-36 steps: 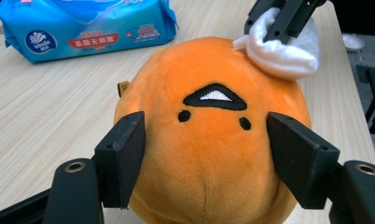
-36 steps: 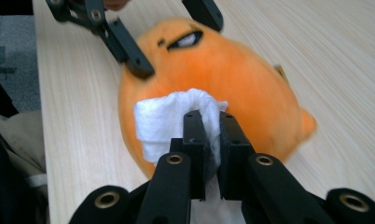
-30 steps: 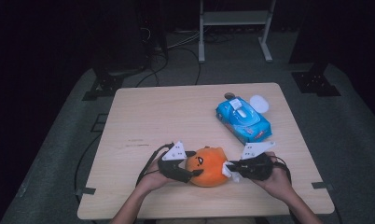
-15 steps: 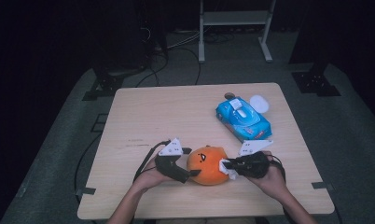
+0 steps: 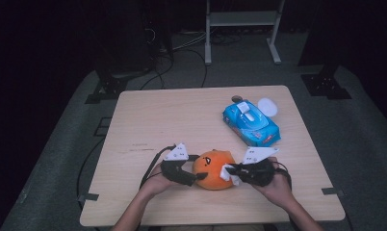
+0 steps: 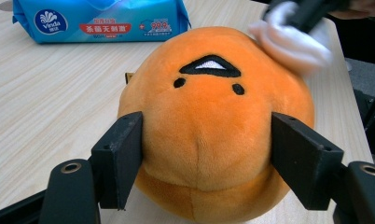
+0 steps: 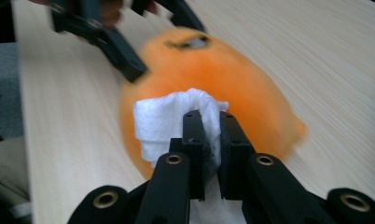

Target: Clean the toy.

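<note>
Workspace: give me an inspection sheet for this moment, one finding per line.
Surface: wooden table, mostly bare.
Job's things: orange plush near front edge; white wipe pressed to its side.
Clutter: blue wipes pack, white lid beside it.
Grippers: left gripper straddles the plush, jaws just closing; right gripper shut on the wipe.
Cables: black cable trails from left gripper; more on the floor behind.
Surroundings: dark room, grey floor, white stand behind.
</note>
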{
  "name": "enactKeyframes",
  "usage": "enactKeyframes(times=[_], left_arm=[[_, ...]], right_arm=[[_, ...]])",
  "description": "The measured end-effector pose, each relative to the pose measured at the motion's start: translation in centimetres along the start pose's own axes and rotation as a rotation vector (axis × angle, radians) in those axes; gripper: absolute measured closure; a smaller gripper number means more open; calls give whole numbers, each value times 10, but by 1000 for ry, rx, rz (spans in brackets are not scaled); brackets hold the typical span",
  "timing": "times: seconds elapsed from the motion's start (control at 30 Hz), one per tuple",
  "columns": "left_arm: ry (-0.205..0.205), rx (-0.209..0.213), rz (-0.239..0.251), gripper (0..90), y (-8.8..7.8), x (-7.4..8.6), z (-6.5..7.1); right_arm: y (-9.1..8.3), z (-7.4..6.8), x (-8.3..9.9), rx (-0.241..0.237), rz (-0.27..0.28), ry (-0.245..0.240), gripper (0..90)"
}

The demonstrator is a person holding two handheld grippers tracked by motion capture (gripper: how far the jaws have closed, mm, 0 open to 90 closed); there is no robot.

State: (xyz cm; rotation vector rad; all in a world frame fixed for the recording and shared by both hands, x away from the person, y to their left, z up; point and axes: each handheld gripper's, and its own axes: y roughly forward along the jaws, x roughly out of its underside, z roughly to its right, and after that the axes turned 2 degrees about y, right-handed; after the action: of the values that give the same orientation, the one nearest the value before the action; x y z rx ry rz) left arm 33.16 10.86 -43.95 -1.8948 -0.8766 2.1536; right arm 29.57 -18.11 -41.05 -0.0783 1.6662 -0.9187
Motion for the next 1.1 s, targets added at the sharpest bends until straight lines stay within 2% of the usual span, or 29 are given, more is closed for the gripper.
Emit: enactKeyframes(times=[0.03, 0.1, 0.17, 0.27, 0.4, 0.5, 0.53, 0.57, 0.67, 0.8, 0.87, 0.97, 1.03, 1.1], left_arm=[[-3, -2, 3, 285, 0, 0, 0], [-13, -4, 11, 284, 0, 2, 0], [-34, -28, 21, 271, 1, 2, -1], [-50, -57, 29, 258, 2, 3, -2], [-90, -108, 43, 331, 0, 4, -9], [-88, -66, 48, 321, -3, 8, -12], [-96, -37, 60, 321, -4, 10, -13], [-101, -24, 66, 318, -3, 10, -13], [-72, 19, 71, 290, -1, 7, -9], [-7, 35, 39, 264, 2, 2, 0], [27, -7, 51, 264, -1, -1, 0], [21, -76, 118, 190, 0, -5, -2], [35, -78, 130, 193, 4, -7, -2], [30, -42, 130, 274, 9, -8, 0]], right_arm=[[-3, 7, 6, 10, -2, 30, 825], [-7, 15, 13, 19, -7, 56, 825], [-10, 19, 18, 21, -7, 79, 825], [-9, 18, 18, 13, -14, 76, 826], [-1, 5, 11, -30, -9, 54, 825], [6, -6, 4, -23, -29, 0, 825], [7, -6, 4, -25, -28, -2, 824], [6, -3, 5, -31, -26, 4, 825], [4, 6, 8, -24, -20, 37, 824], [-1, 17, 13, -4, -14, 71, 823], [-2, 20, 15, -2, -14, 70, 823], [-3, 22, 16, -6, -13, 73, 824], [-3, 23, 16, 5, -16, 72, 824], [-3, 25, 16, 19, -18, 70, 824]])
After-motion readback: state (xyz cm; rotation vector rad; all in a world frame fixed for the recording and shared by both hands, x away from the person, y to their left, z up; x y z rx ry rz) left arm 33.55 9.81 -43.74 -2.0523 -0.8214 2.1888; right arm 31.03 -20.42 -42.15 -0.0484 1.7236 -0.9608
